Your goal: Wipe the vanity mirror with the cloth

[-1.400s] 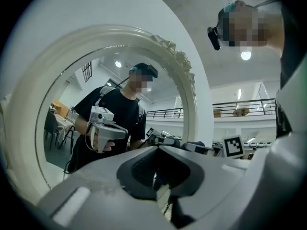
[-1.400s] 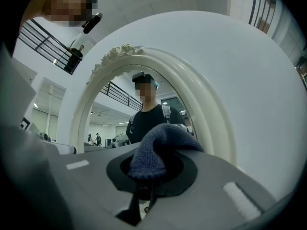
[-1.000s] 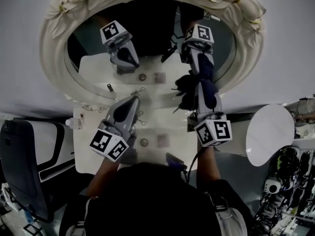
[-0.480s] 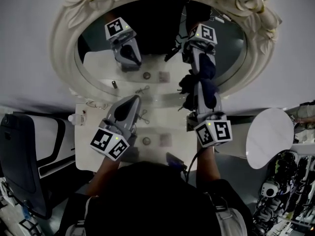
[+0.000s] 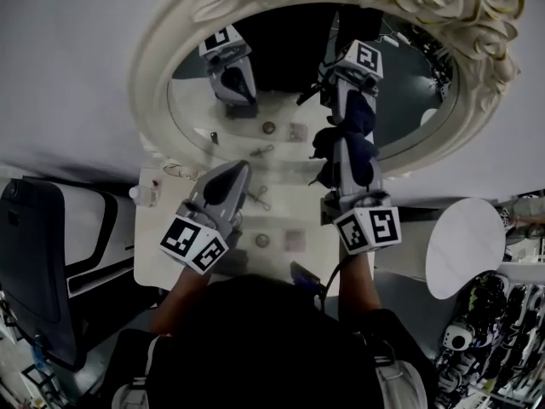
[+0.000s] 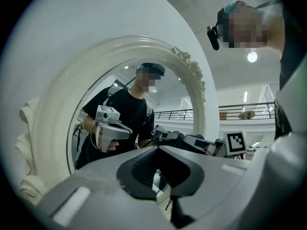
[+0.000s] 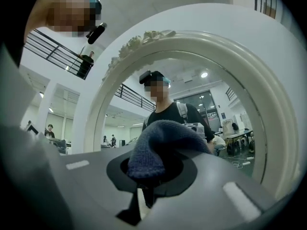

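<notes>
Cloth [image 7: 163,145], dark blue and knitted, sits clamped between the two fingers of the right gripper [image 7: 152,176]. The fingers close on its lower part, and a thick fold bulges up and forward over their tips. Directly ahead of these fingers stands the mirror [image 7: 271,109], oval, with a wide cream frame that carries carved flowers on top. In the head view the cloth and its reflection seem to meet on the lower right part of the glass, so the cloth appears to press there, just above the bottom rim.

Fingers of the left gripper [image 6: 160,172] are together and hold nothing; only a dark hollow and a thin seam show between them. Their tip points at the lower left part of the frame and is close to the rim, but I cannot tell if it touches. This gripper is well to the left of the cloth.

Under both pairs of fingers lies a white table [image 5: 153,258]. Some small things [image 5: 262,239] lie on it between the two grippers, too small to name. A small white box [image 5: 153,187] stands to the left of the left fingers, beside the frame. Far to the right of the right fingers is a round white disc [image 5: 464,245]. The glass reflects both grippers and the person [image 5: 264,348], who wears black.
</notes>
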Demonstrator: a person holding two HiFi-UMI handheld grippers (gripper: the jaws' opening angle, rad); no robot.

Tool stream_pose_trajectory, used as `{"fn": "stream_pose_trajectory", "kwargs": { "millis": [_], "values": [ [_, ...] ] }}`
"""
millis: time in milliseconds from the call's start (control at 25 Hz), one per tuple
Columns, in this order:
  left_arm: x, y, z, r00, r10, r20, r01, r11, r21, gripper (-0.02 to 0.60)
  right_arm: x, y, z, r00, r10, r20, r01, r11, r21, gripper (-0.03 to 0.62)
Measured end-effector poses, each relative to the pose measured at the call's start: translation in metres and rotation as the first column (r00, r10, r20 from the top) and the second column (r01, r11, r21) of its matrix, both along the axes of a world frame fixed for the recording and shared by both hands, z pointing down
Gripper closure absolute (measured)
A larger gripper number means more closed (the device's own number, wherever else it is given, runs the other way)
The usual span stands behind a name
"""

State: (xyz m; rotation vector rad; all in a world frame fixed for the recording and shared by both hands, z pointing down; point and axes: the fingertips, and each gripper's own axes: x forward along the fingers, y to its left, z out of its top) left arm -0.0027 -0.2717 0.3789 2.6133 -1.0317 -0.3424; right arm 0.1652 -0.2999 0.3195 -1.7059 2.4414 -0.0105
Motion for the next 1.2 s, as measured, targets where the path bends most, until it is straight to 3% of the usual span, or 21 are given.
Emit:
{"fn": "stream_pose_trajectory", "kwargs": {
  "millis": [1200],
  "values": [
    [-0.141,0.005,-0.001,0.996,-0.093,-0.012,0.093,0.996,0.011,0.58,-0.231,-0.028,-0.005,0.96,-0.276,-0.041,0.277,0.961,0.026,0.566]
  ]
}}
